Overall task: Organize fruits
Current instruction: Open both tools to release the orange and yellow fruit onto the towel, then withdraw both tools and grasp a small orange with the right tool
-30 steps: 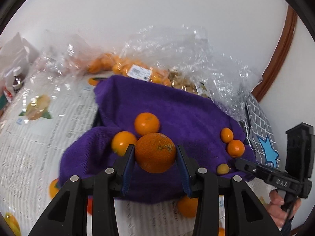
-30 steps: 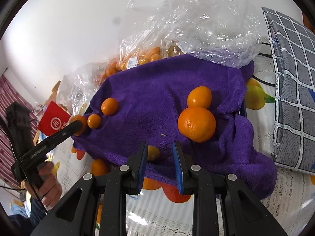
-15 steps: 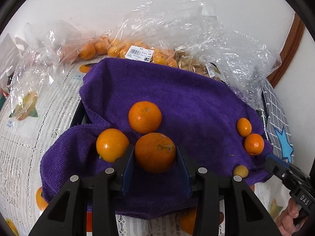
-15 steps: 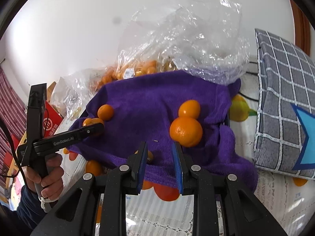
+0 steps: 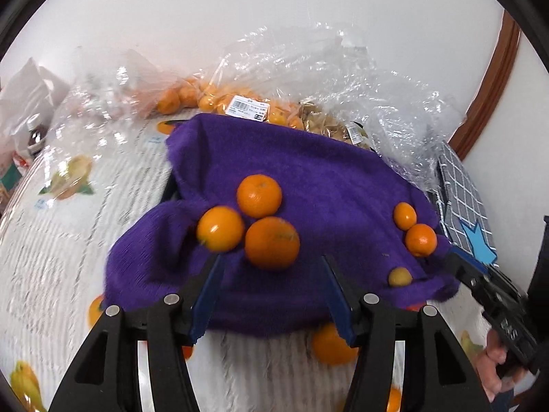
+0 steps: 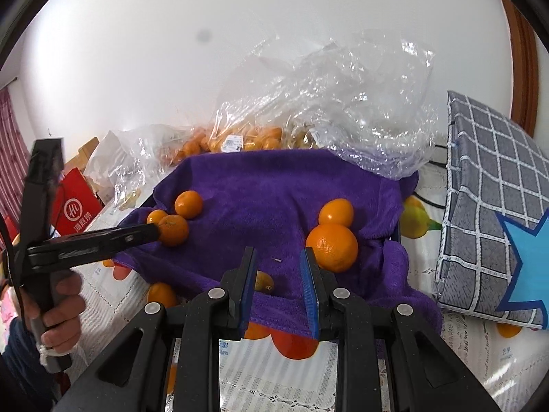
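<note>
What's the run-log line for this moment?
left gripper: open, big orange released beside two oranges | right gripper: open, empty, near yellowish fruit | purple towel

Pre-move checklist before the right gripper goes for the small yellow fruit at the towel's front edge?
1. Right gripper open: ok.
2. Small yellow fruit centred between its fingers: not ok, it sits close to one finger.
3. Left gripper open: ok.
4. Large orange resting on purple towel: ok.
5. Left gripper clear of that orange: cannot tell.
</note>
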